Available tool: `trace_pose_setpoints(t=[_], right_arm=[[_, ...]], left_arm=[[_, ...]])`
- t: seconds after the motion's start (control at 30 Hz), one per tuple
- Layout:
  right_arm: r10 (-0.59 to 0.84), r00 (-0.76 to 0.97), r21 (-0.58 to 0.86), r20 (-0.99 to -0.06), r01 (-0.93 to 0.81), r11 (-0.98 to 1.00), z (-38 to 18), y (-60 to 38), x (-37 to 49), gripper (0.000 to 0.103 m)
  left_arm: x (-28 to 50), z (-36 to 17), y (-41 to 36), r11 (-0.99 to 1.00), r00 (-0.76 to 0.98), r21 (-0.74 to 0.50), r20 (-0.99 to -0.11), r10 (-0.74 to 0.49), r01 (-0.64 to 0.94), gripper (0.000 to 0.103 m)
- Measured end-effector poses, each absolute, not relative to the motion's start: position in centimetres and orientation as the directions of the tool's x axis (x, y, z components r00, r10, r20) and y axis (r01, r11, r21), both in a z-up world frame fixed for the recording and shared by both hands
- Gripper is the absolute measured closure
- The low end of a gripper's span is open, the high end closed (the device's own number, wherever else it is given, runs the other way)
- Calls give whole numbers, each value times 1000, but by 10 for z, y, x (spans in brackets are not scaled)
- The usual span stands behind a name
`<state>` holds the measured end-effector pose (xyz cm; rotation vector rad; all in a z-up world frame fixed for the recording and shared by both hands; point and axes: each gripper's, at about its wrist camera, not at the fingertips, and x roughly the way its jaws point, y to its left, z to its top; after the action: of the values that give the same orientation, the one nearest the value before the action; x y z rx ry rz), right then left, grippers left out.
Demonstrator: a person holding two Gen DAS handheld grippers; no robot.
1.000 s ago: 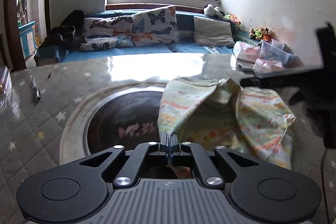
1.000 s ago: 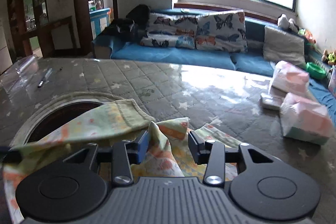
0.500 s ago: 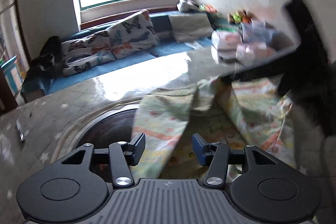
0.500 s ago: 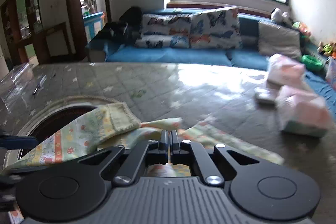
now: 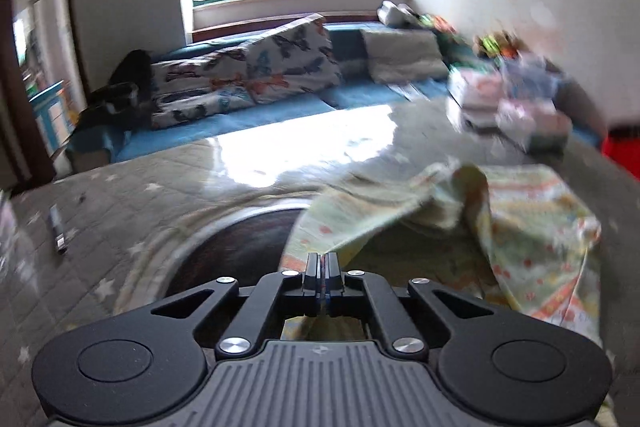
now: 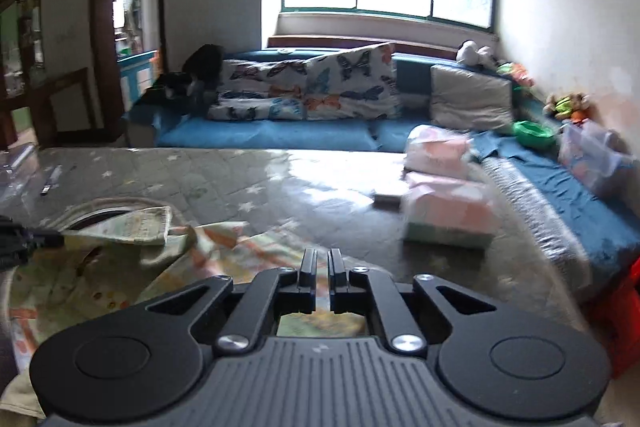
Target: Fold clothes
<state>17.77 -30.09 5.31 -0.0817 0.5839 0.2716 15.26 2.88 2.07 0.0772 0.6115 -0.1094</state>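
Your left tool [image 5: 321,259] has just snapped closed and is pinching an edge of the patterned garment [image 5: 532,227]. What's right under its body is hidden, and that whole view is smeared. Your right tool [image 6: 322,259] is nearly closed, its jaws having just eased apart to a thin slit. Cloth lies under it, but I can't tell if any is pinched.

The garment lies crumpled on the table [image 6: 240,179], stretching away and rightward from the left tool, so its long axis runs roughly between your tools. Its ribbed end [image 6: 152,227] points toward the left one. It covers part of the round dark inset [image 5: 240,243].
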Motion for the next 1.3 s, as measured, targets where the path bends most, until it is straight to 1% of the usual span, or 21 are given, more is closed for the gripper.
trace_pose_setpoints(t=[0.03, 0.1, 0.13, 0.17, 0.23, 0.3, 0.33, 0.43, 0.5, 0.53, 0.57, 0.63, 0.67, 0.83, 1.07, 1.13, 1.2, 1.3], right_arm=[[250, 793, 12, -556, -293, 956, 50, -294, 181, 93], [290, 778, 34, -558, -328, 944, 44, -279, 188, 82], [309, 769, 45, -559, -344, 938, 41, -272, 191, 73], [319, 763, 47, -562, -356, 933, 39, -264, 196, 69], [340, 749, 51, -569, -380, 924, 33, -247, 207, 69], [359, 732, 53, -578, -406, 912, 27, -230, 220, 66], [361, 722, 45, -590, -417, 908, 23, -219, 228, 63], [354, 692, 43, -628, -424, 905, 10, -200, 251, 63], [346, 670, 47, -656, -422, 905, -2, -192, 261, 64], [344, 660, 49, -668, -422, 905, -8, -189, 265, 68], [350, 649, 63, -675, -422, 905, -13, -188, 268, 79], [362, 643, 87, -674, -418, 904, -16, -189, 267, 97], [363, 648, 90, -670, -414, 906, -16, -190, 264, 100], [327, 737, 40, -592, -378, 925, 11, -215, 235, 102], [235, 847, -12, -477, -274, 962, 64, -282, 181, 102], [194, 866, -29, -461, -233, 972, 74, -308, 160, 102], [153, 872, -39, -466, -193, 980, 73, -330, 141, 102], [91, 861, -43, -501, -130, 991, 60, -358, 119, 101]], left_arm=[[148, 25, 35, 994, 821, 24, -567, -74, 106, 102], [139, 31, 48, 997, 832, -1, -551, -60, 71, 102], [135, 34, 54, 998, 837, -11, -544, -52, 55, 102], [130, 36, 60, 999, 841, -17, -539, -43, 40, 102], [120, 39, 71, 999, 847, -28, -531, -29, 17, 102], [111, 40, 80, 999, 849, -41, -528, -19, -3, 102], [106, 40, 85, 999, 849, -49, -527, -16, -12, 102], [95, 38, 97, 996, 850, -80, -527, -6, -43, 102], [87, 37, 104, 993, 851, -100, -526, 1, -63, 102], [82, 37, 107, 991, 851, -110, -525, 4, -73, 102], [79, 37, 110, 990, 851, -116, -525, 9, -81, 102], [72, 36, 116, 987, 850, -126, -526, 20, -101, 102], [69, 35, 119, 985, 849, -131, -528, 25, -111, 102], [53, 29, 131, 977, 838, -154, -544, 43, -149, 102], [21, 30, 131, 974, 843, -157, -534, 58, -166, 102], [8, 33, 131, 974, 846, -156, -530, 60, -166, 102], [-7, 36, 130, 976, 845, -146, -531, 63, -165, 102], [-27, 35, 129, 979, 833, -125, -549, 68, -163, 102]])
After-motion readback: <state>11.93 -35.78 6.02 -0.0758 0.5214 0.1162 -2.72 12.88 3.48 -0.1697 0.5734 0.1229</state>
